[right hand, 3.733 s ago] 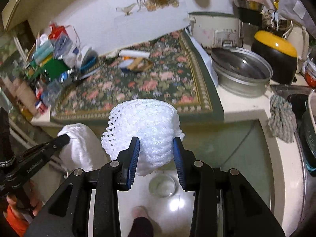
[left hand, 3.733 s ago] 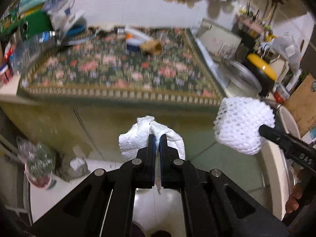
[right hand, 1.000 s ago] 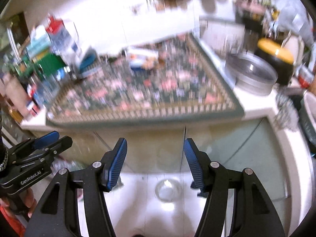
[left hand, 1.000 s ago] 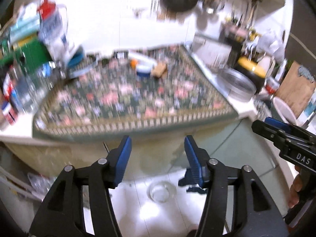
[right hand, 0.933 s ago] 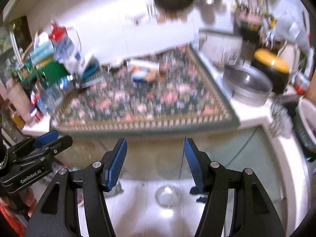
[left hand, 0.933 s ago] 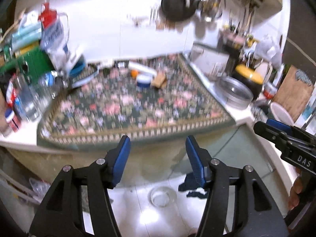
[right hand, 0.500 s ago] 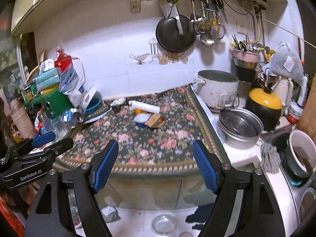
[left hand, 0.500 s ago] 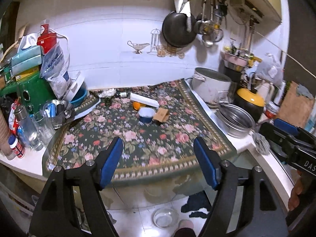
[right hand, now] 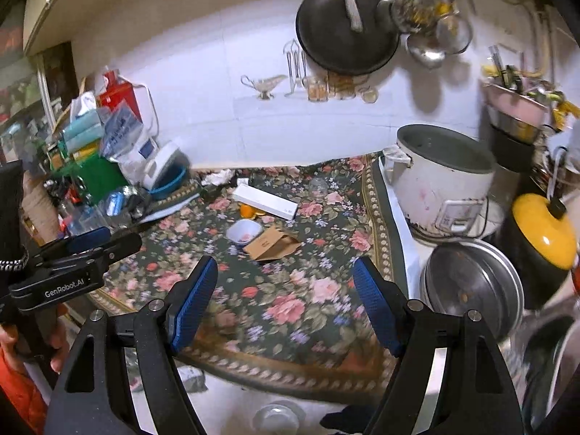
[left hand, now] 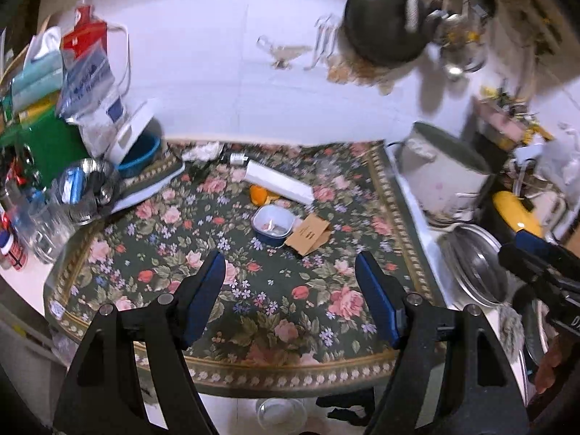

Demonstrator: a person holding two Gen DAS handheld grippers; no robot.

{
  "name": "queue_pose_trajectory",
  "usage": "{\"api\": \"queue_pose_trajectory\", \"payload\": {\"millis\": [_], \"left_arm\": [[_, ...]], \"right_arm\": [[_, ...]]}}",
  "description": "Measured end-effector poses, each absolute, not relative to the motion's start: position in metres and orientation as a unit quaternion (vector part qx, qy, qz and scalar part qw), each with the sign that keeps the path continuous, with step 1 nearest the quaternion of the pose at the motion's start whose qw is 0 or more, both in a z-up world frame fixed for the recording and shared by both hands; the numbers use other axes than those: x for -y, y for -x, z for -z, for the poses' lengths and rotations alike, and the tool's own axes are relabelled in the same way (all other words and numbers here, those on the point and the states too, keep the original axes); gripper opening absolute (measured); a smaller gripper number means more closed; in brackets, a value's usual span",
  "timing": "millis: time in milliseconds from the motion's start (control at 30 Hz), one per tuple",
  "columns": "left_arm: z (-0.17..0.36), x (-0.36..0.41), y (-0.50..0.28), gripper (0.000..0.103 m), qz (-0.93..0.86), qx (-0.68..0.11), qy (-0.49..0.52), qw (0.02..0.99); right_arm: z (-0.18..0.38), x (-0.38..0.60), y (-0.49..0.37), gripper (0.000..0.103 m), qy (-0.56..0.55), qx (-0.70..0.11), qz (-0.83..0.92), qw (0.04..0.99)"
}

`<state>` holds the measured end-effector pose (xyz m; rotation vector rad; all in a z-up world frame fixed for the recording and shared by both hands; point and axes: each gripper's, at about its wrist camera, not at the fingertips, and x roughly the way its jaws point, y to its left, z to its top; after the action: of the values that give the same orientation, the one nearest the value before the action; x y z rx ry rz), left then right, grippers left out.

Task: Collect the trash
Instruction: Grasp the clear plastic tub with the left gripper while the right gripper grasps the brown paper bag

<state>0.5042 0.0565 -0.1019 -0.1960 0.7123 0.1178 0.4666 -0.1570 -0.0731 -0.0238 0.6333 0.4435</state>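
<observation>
Both my grippers, left (left hand: 290, 290) and right (right hand: 286, 290), hang wide open and empty over the floral cloth (left hand: 253, 301), ready to pick. Trash lies mid-cloth, ahead of both: cardboard scrap (left hand: 308, 233) touching a small blue tub (left hand: 273, 224), crumpled tissue (right hand: 216, 177) near the wall.

The wok (left hand: 384, 25) and hanging utensils (left hand: 460, 54) are smeared by motion blur in the left wrist view; an orange object (right hand: 247, 210) sits half hidden behind the white box (right hand: 266, 201), identity unclear
</observation>
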Motion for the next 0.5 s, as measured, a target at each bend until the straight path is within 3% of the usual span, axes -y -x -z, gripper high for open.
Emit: {"api": "queue_pose_trajectory", "payload": {"millis": [500], "left_arm": [[0.155,-0.140,-0.593,0.073,-0.085,-0.406,0.089,0.905]], "right_arm": [[0.147,0.098,-0.595,0.074,-0.010,-0.426,-0.220,0.877]]}}
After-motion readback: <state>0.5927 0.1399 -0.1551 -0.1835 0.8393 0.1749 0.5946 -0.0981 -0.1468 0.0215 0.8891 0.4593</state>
